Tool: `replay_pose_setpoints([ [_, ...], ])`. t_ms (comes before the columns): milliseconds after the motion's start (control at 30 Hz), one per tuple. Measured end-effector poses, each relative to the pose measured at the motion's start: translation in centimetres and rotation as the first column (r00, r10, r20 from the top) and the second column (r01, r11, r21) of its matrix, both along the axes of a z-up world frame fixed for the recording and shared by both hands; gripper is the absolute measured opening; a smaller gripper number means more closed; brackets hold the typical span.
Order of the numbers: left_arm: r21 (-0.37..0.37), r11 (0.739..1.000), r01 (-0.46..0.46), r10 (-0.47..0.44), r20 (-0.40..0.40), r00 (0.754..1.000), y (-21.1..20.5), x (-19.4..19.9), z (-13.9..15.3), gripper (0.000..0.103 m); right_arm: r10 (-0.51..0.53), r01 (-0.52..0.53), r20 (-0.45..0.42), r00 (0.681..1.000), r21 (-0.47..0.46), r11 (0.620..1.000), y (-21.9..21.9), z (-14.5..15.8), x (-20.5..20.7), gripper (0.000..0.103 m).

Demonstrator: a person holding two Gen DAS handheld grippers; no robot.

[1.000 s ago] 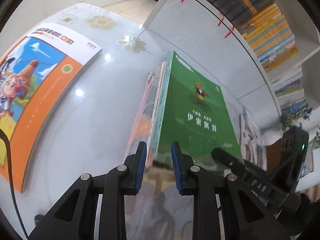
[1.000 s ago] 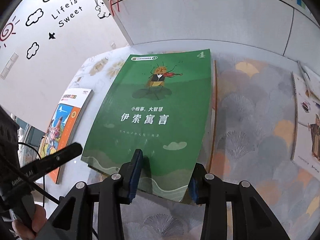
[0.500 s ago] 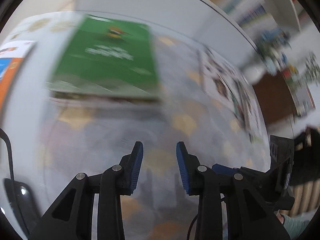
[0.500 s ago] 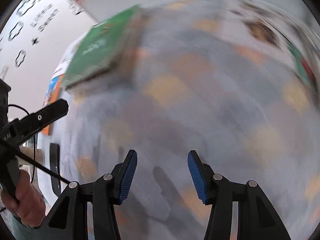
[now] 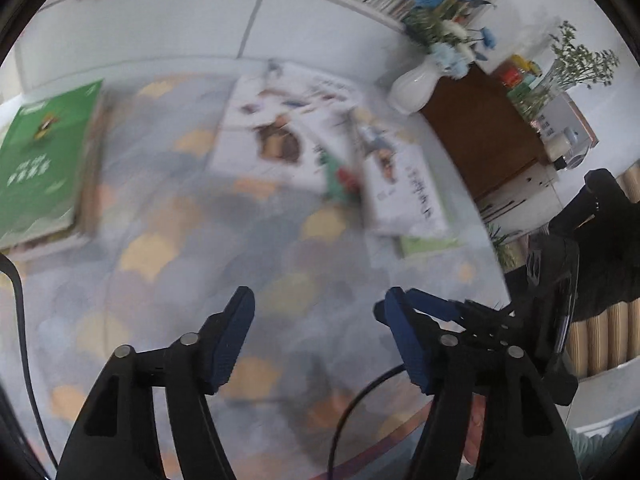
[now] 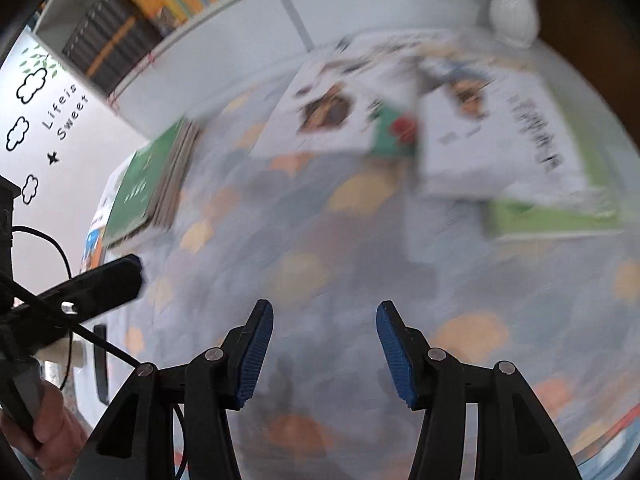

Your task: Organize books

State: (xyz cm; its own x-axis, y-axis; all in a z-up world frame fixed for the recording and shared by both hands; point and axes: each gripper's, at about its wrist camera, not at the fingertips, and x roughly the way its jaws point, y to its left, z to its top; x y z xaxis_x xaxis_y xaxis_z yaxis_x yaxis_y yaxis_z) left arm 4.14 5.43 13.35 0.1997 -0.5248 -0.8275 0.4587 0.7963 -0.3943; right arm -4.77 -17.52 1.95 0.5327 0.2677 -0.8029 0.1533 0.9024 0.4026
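Spread across the table is a soft grey cloth (image 5: 192, 264) printed with a scalloped pattern in pale orange and yellow patches, backed by a smooth white cabinet front (image 5: 160, 28) under a shelf of upright book spines. At the far left of the left wrist view, a flat stack of thin books topped by a glossy green paperback (image 5: 40, 160) is seen lying on the cloth near that cabinet. Toward the middle and right, two white picture books with illustrated covers (image 5: 280, 124) are laid flat and overlapped, a pale green cover (image 6: 552, 216) being partly exposed beneath the right-hand one; their print is blurred. Beyond them, a rounded white ceramic vase holding flowers (image 5: 412, 88) is stood beside a brown wooden panel. Both tools are held over bare cloth, well apart from every book. The left gripper (image 5: 316, 312), black with ribbed blue pads, is spread wide, its jaws having just been opening, and nothing is gripped or touched. The right gripper (image 6: 324, 322), of the same make, is parted moderately, also just opening, with nothing between its jaws.
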Motion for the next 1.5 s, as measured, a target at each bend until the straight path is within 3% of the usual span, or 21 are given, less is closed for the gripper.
replay_pose_setpoints([
  [133,0.012,1.0,0.014,-0.015,0.046,0.999,-5.7,0.5,0.4,0.066,-0.077,0.077,0.005,0.997,0.008,0.997,-6.5,-0.4,-1.1,0.055],
  [200,-0.006,1.0,0.005,-0.005,0.03,1.0,-7.8,1.2,-0.4,0.066,-0.125,0.125,-0.007,0.992,0.015,0.992,-10.0,-0.8,-1.0,0.055],
  [333,-0.078,0.995,-0.068,0.058,-0.128,0.99,-11.4,4.0,-4.0,0.064,-0.224,0.223,-0.088,0.971,-0.026,0.975,-16.3,-2.3,-0.6,0.055],
  [433,-0.123,0.983,-0.134,0.107,-0.206,0.973,-12.5,5.4,-5.9,0.064,-0.258,0.261,-0.082,0.963,0.025,0.965,-19.4,-3.0,-1.1,0.055],
  [533,-0.119,0.98,-0.158,0.13,-0.213,0.968,-14.1,6.8,-6.8,0.064,-0.251,0.252,-0.045,0.967,0.024,0.967,-20.9,-2.8,0.2,0.055],
  [633,-0.047,0.988,-0.147,0.136,-0.195,0.971,-16.0,8.1,-7.9,0.064,-0.234,0.236,-0.046,0.971,0.03,0.971,-21.5,-3.2,2.3,0.055],
  [767,0.025,0.987,-0.161,0.163,-0.185,0.969,-17.4,9.6,-9.0,0.064,-0.227,0.228,-0.035,0.973,0.033,0.973,-21.2,-3.5,5.4,0.055],
  [867,0.032,0.985,-0.169,0.172,-0.211,0.962,-18.0,10.4,-10.0,0.064,-0.229,0.23,-0.043,0.973,0.039,0.972,-21.0,-4.0,7.8,0.055],
  [933,0.01,0.989,-0.144,0.143,-0.232,0.962,-18.5,10.3,-10.0,0.064,-0.205,0.209,-0.059,0.977,0.08,0.975,-20.6,-4.6,8.9,0.055],
  [1100,0.022,0.999,-0.05,0.054,-0.235,0.97,-18.6,8.1,-9.8,0.065,-0.141,0.142,-0.051,0.989,0.03,0.989,-18.5,-4.1,8.5,0.058],
  [1200,0.03,0.999,-0.025,0.031,-0.244,0.969,-16.4,6.4,-9.7,0.065,-0.096,0.099,-0.073,0.993,0.032,0.995,-16.9,-4.2,6.5,0.058],
  [1300,0.079,0.995,-0.06,0.076,-0.229,0.97,-13.0,5.4,-9.7,0.065,-0.011,0.018,-0.093,0.996,0.068,0.998,-13.5,-4.6,3.4,0.058],
  [1367,0.098,0.988,-0.117,0.136,-0.223,0.965,-10.0,5.0,-9.5,0.065,0.127,-0.117,-0.107,0.986,0.096,0.989,-9.4,-4.7,1.0,0.057],
  [1433,0.078,0.976,-0.204,0.217,-0.234,0.948,-6.1,4.8,-9.0,0.065,0.288,-0.27,-0.093,0.953,0.166,0.948,-6.2,-4.7,-0.8,0.053],
  [1500,0.075,0.957,-0.28,0.289,-0.213,0.933,-2.4,3.8,-8.0,0.065,0.332,-0.322,-0.058,0.941,0.138,0.937,-5.3,-3.7,-2.0,0.053],
])
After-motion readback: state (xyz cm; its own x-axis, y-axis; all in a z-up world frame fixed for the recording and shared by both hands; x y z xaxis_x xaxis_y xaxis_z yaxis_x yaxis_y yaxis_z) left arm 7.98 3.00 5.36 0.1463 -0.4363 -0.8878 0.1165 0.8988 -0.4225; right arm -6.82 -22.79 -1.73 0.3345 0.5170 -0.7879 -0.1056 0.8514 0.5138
